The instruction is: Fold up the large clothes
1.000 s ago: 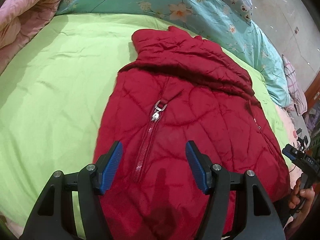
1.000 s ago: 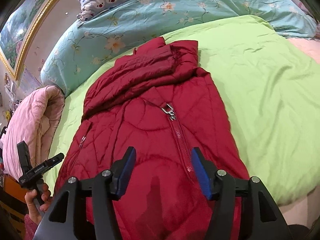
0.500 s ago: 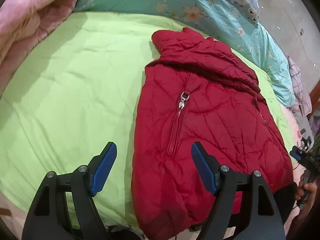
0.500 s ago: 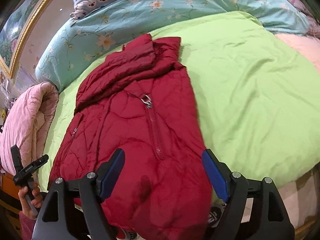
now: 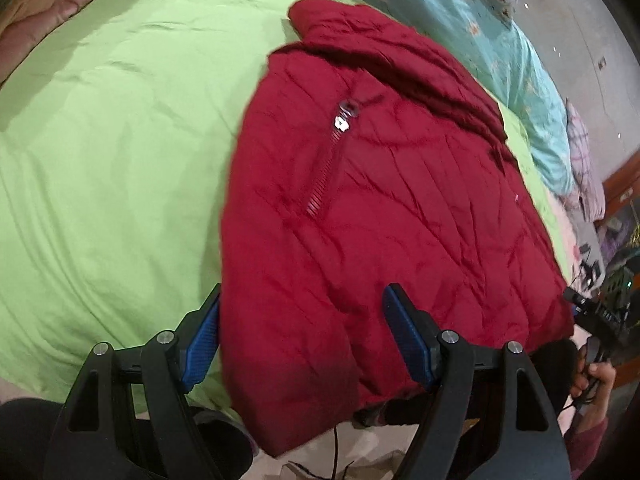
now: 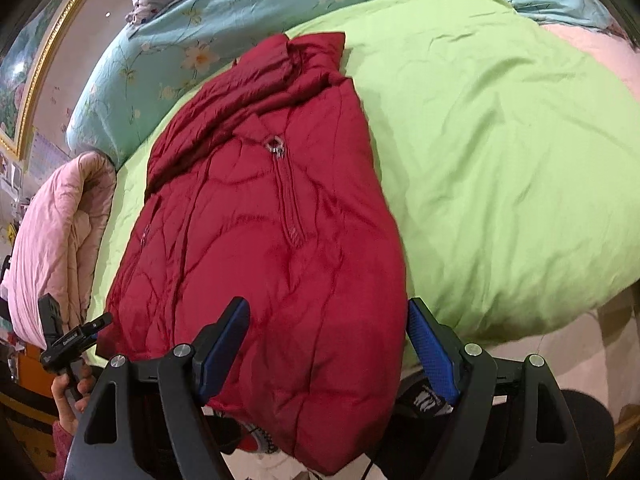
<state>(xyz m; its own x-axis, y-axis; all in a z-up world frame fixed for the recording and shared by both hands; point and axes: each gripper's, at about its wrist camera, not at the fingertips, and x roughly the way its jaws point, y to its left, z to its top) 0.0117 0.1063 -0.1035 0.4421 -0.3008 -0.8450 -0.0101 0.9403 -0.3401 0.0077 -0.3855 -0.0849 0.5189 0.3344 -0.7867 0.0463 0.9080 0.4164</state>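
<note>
- Jacket (image 5: 400, 208): we count one, red, quilted and puffy, lying on the green bedspread (image 5: 112, 152), hem overhanging.
- We hold two grippers, left (image 5: 304, 340) and right (image 6: 328, 352), both spread wide around the hem.

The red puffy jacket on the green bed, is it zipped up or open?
Zipped up. The red quilted jacket lies front up, its silver zipper pull near the collar.
</note>
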